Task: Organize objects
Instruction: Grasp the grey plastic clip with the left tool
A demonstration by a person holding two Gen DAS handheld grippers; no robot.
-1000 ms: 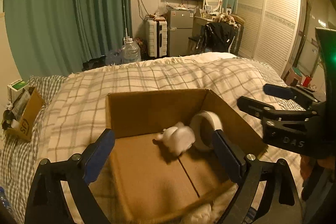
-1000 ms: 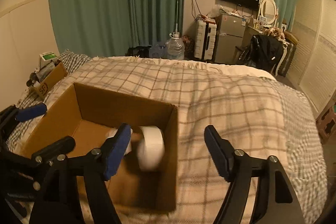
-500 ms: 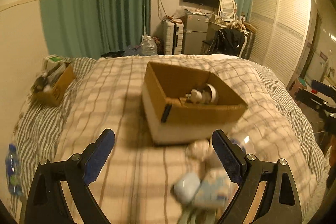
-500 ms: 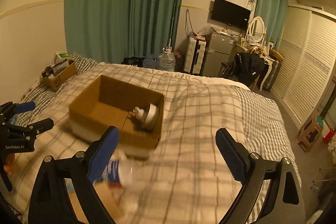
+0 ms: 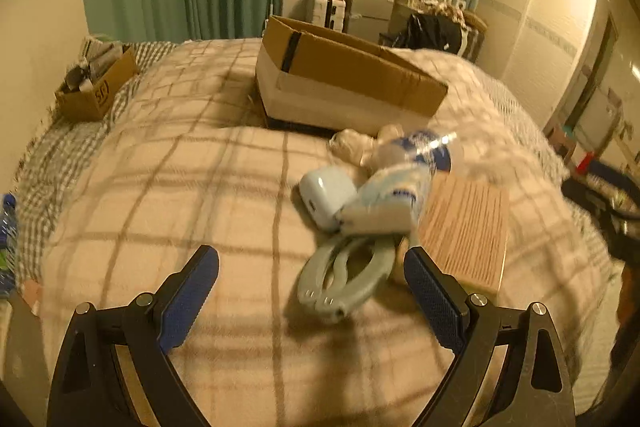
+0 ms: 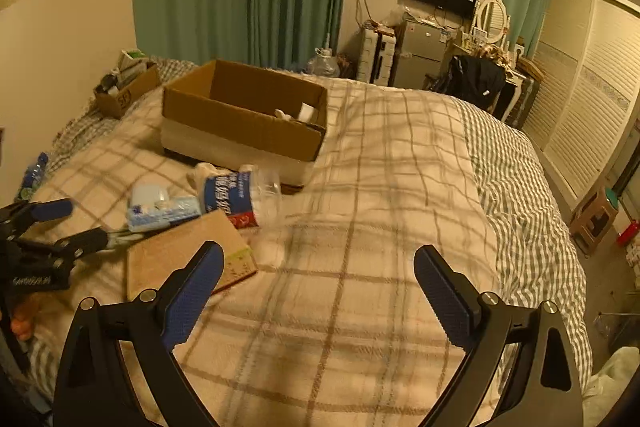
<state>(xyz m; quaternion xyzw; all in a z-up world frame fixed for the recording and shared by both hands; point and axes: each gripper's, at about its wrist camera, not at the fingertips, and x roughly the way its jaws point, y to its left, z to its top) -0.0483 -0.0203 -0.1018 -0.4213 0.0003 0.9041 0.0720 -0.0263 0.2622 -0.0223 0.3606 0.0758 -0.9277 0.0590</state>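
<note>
Cardboard box (image 5: 352,83) sits well ahead of the left gripper (image 5: 312,291), whose jaws gape empty over grey tongs (image 5: 348,279). Right gripper (image 6: 316,291) empty too. Looks like picking next: close on the tongs.

The left gripper (image 5: 311,287), black with blue pads, has its jaws spread wide and empty. The right gripper (image 6: 318,285), at its three o'clock, is equally wide and empty.
</note>
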